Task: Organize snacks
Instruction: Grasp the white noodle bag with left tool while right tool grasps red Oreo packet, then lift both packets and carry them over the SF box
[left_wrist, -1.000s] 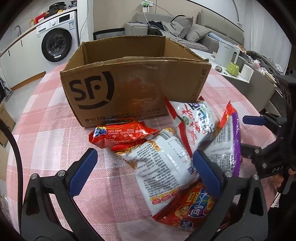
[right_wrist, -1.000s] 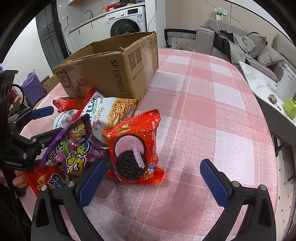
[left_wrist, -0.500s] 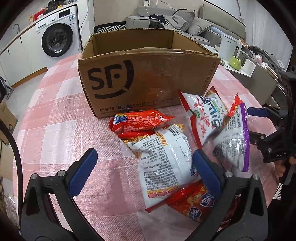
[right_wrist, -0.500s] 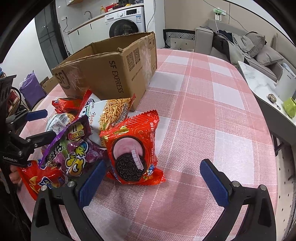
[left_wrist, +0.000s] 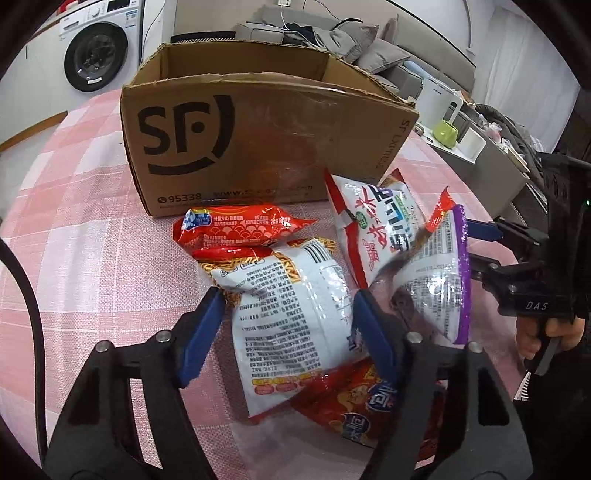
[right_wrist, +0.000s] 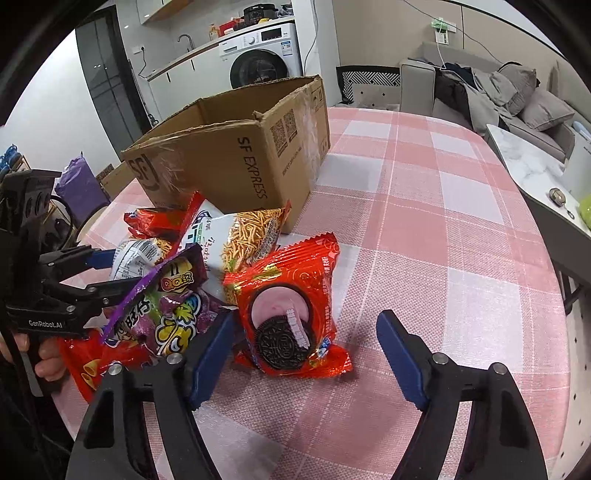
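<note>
Several snack bags lie in a heap in front of an open cardboard box (left_wrist: 258, 147) on a pink checked tablecloth. My left gripper (left_wrist: 288, 299) hangs low over a white noodle bag (left_wrist: 291, 325) with its printed back up. Its jaws are closing, with the bag between the blue pads and not visibly squeezed. My right gripper (right_wrist: 306, 317) straddles a red cookie pack (right_wrist: 291, 314). Its jaws are closing too; the left pad is near the pack's edge and the right pad stands clear of it.
Around the noodle bag lie a small red packet (left_wrist: 240, 229), a white and red bag (left_wrist: 373, 229), a purple candy bag (left_wrist: 436, 288) and a red chips bag (left_wrist: 354, 402). Bare tablecloth (right_wrist: 443, 240) stretches right of the cookie pack. The box (right_wrist: 229, 166) stands open-topped.
Both pairs of jaws have narrowed from wide open. The left gripper has come down and in toward the white noodle bag, so it and the box look larger. The right gripper has stayed in place.
</note>
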